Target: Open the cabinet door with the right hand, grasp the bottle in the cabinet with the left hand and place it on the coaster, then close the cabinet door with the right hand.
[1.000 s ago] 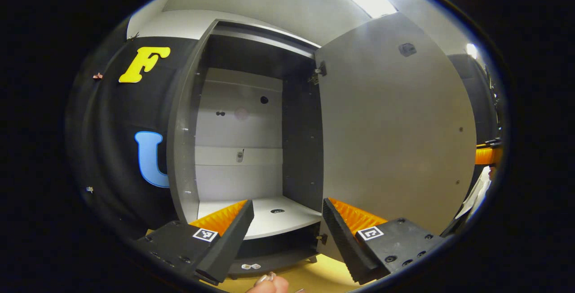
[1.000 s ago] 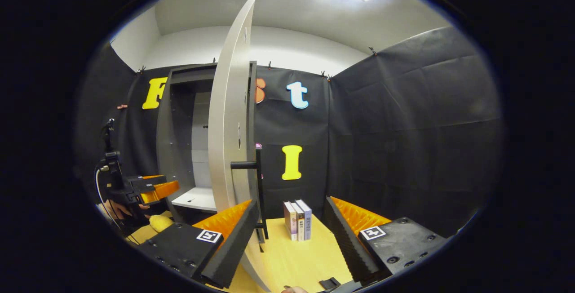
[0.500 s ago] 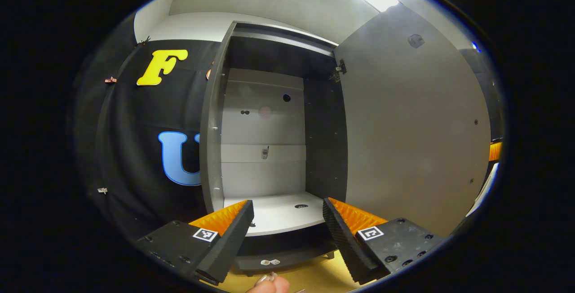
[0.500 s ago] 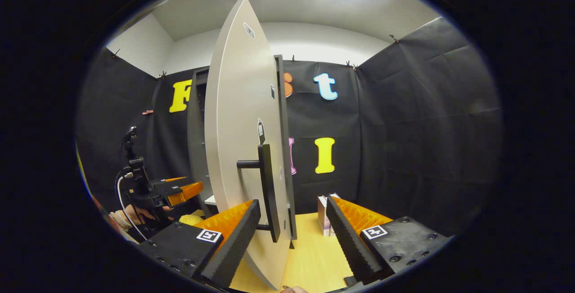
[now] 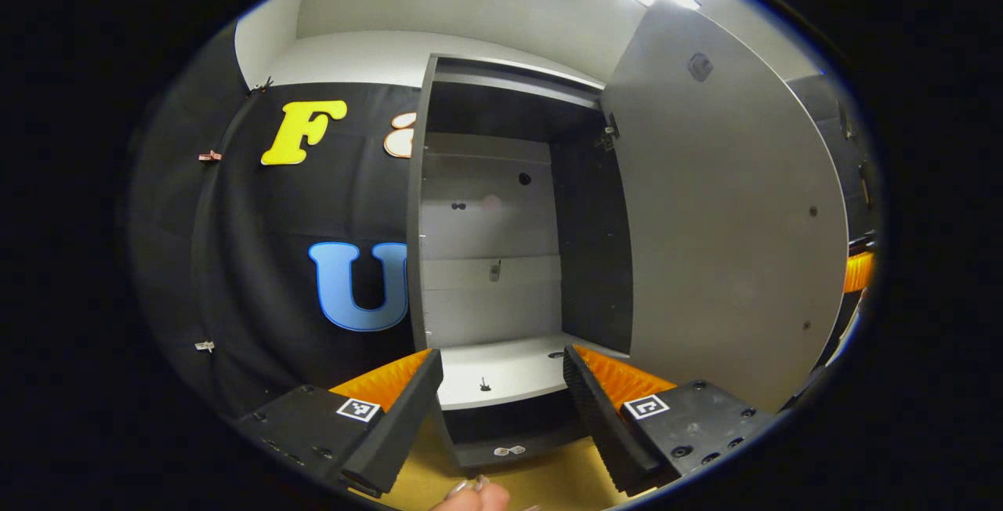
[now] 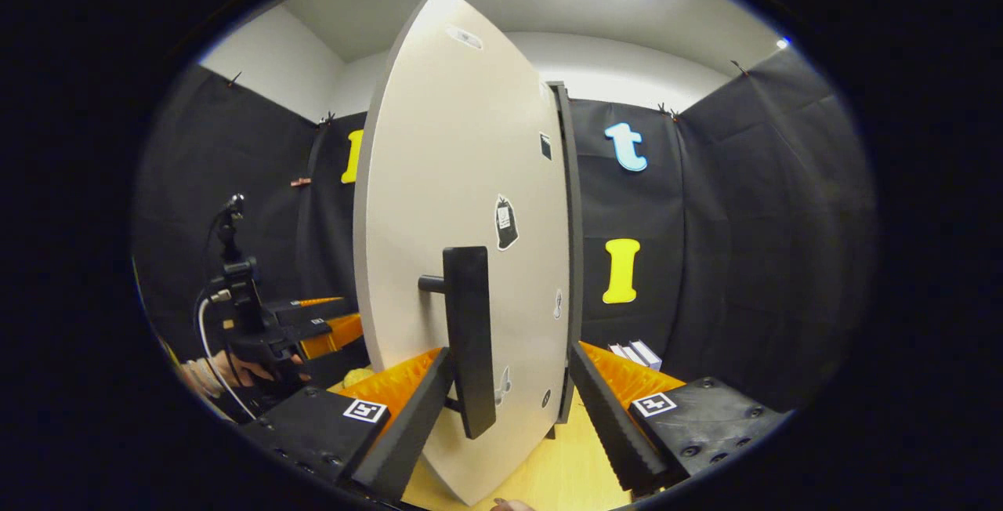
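Left gripper view: cabinet [image 5: 501, 374] interior; right gripper view: door handle [image 6: 468, 338]

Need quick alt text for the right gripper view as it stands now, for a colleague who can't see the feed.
The open right gripper points at the outer face of the light grey cabinet door, whose upright black bar handle stands between the spread fingers, nearer the left one; contact cannot be told. At far left, a hand holds the left gripper above the light wooden tabletop.

Left gripper view faces the cabinet [image 5: 501, 260] interior; right gripper view its door [image 6: 462, 260] outside.
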{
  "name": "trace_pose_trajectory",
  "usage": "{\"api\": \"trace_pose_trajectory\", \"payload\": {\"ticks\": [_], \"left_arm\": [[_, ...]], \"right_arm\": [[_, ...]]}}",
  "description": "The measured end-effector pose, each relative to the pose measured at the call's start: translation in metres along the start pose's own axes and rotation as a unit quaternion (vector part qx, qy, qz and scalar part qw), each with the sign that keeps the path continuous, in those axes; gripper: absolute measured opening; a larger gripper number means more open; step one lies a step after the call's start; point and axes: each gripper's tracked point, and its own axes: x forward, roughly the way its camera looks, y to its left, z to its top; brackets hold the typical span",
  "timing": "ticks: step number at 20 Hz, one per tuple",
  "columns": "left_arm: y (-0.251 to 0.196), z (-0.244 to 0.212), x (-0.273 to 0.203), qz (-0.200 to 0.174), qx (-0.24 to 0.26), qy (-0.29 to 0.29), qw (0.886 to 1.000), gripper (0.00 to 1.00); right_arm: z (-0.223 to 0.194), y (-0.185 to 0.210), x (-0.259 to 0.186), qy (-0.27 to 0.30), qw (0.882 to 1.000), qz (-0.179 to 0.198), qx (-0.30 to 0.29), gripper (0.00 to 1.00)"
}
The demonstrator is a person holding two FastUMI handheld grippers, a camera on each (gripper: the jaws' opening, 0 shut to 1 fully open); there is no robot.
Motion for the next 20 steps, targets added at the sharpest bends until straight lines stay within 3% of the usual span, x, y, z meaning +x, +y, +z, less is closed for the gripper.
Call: {"api": "trace_pose_trajectory", "payload": {"ticks": [4,7,12,20], "left_arm": [[0.016,-0.001,-0.014,0.016,0.004,0.006,1.0,0.97],[0.024,-0.001,-0.021,0.023,-0.001,0.012,1.0,0.97],[0.031,0.005,-0.028,0.037,0.001,0.009,0.999,0.97],[0.033,0.005,-0.036,0.034,-0.005,0.007,0.999,0.97]], "right_arm": [[-0.015,0.023,0.03,0.006,0.999,0.027,0.037,0.97],[-0.009,0.016,0.035,-0.006,1.0,0.013,0.002,0.98],[-0.009,0.025,0.016,0.013,1.0,-0.02,0.018,0.96],[-0.033,0.056,0.023,0.039,0.997,0.0,0.061,0.97]]}}
